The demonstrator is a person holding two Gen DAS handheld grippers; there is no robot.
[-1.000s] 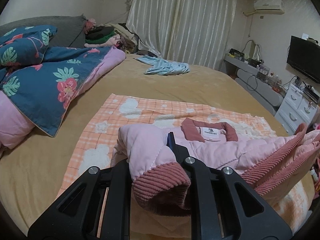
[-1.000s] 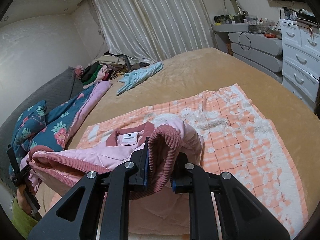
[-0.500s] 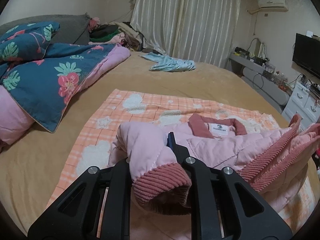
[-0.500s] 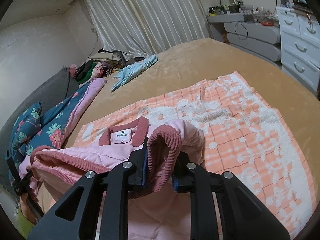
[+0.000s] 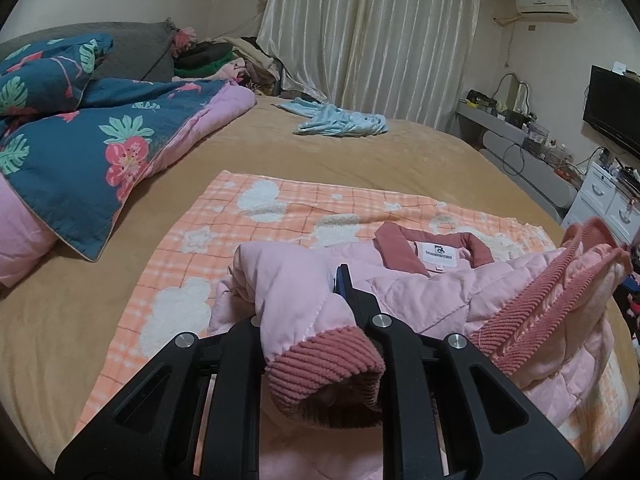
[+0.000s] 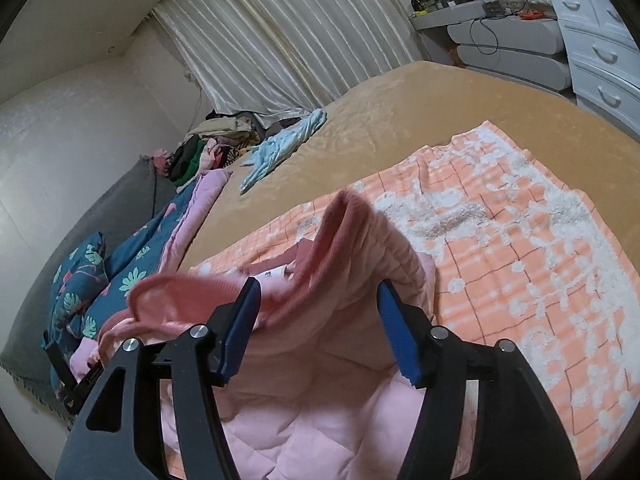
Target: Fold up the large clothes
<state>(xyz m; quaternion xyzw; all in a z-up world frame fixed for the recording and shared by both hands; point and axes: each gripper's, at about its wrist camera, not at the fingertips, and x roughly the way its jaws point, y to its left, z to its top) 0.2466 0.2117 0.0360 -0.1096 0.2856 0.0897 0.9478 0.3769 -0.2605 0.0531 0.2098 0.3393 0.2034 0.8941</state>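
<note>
A pink quilted jacket (image 5: pixel 432 292) with dark pink ribbed cuffs and collar lies on an orange checked blanket (image 5: pixel 256 216). My left gripper (image 5: pixel 320 320) is shut on the jacket's left sleeve just above its ribbed cuff (image 5: pixel 324 364) and holds it above the blanket. My right gripper (image 6: pixel 316 328) is open. The jacket's other ribbed edge (image 6: pixel 344 232) droops loose between its blue pads (image 6: pixel 396 332). The jacket (image 6: pixel 328 408) bunches under the right gripper. The collar label (image 5: pixel 438 258) faces up.
The blanket (image 6: pixel 520 248) lies on a tan bed (image 5: pixel 360 160). A blue floral quilt (image 5: pixel 88 148) sits at the left. A light blue garment (image 5: pixel 340 122) and a clothes pile (image 5: pixel 224 60) lie far back. White drawers (image 6: pixel 600 40) stand to the right of the bed.
My right gripper has opened and let go of the ribbed cuff, which now sags between its fingers. My left gripper still holds its sleeve and has moved forward a little.
</note>
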